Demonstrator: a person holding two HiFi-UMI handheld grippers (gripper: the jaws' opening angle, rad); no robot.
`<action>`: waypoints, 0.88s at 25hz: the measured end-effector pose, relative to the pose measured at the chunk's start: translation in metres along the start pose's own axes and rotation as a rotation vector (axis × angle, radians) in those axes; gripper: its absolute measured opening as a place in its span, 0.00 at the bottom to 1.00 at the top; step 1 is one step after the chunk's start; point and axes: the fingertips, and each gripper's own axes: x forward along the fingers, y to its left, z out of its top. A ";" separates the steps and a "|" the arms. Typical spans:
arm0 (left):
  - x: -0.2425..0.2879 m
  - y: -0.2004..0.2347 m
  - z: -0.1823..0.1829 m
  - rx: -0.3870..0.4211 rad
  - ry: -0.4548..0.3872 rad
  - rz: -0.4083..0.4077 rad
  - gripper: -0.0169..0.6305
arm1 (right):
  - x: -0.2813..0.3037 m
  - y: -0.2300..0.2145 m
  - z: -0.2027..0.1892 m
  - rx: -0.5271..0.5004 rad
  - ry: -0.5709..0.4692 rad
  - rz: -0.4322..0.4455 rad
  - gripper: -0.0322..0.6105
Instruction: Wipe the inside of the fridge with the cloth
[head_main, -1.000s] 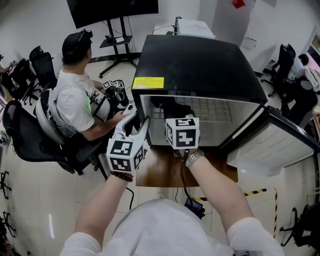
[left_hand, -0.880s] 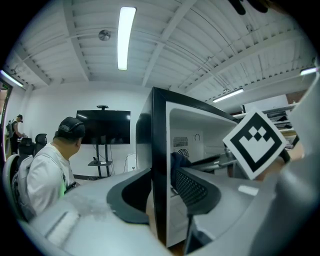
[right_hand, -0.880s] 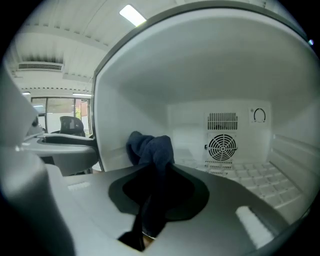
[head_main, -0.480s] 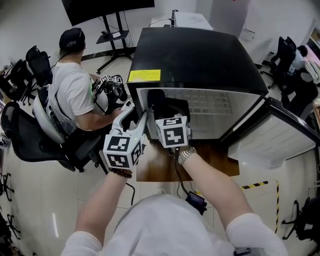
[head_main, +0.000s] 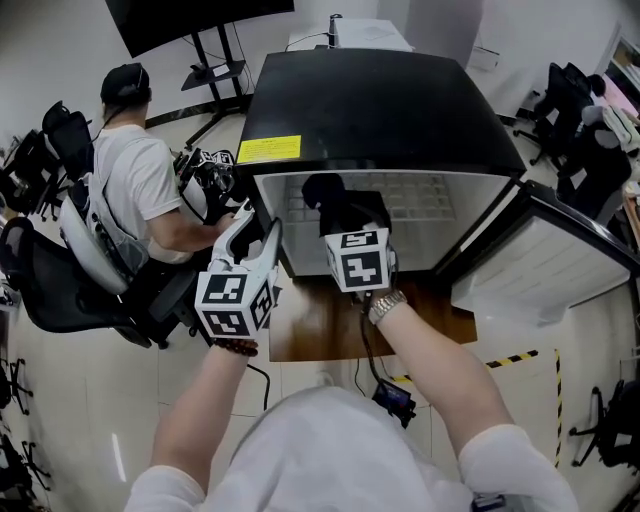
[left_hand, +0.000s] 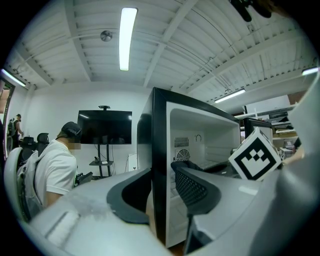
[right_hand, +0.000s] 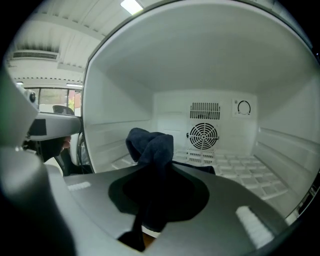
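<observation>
Your right gripper (right_hand: 159, 200) pinches the cloth (right_hand: 150, 145) inside the fridge (head_main: 370, 100), left gripper (left_hand: 161, 190) clamps its 9 o'clock side; press down, wipe.

Small fridge (head_main: 370, 100): black top and sides, white inside, ribbed floor, yellow label at the top's 8 o'clock corner. Door (head_main: 545, 265) swung open, at 4 o'clock of the cabinet. Cloth (right_hand: 150, 147): dark blue, bunched, standing upright, pinched in the right gripper (right_hand: 157, 180), inside the cavity. Round fan grille (right_hand: 203, 135) at the cloth's 2 o'clock.
</observation>
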 end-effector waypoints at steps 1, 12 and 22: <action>0.000 0.000 0.000 0.000 0.000 0.001 0.25 | -0.002 -0.006 -0.001 0.000 0.000 -0.012 0.15; 0.000 0.002 0.000 -0.005 0.003 0.019 0.25 | -0.027 -0.083 -0.009 -0.006 -0.008 -0.132 0.15; 0.000 0.001 -0.001 -0.012 0.005 0.028 0.25 | -0.043 -0.131 -0.019 0.016 0.000 -0.213 0.15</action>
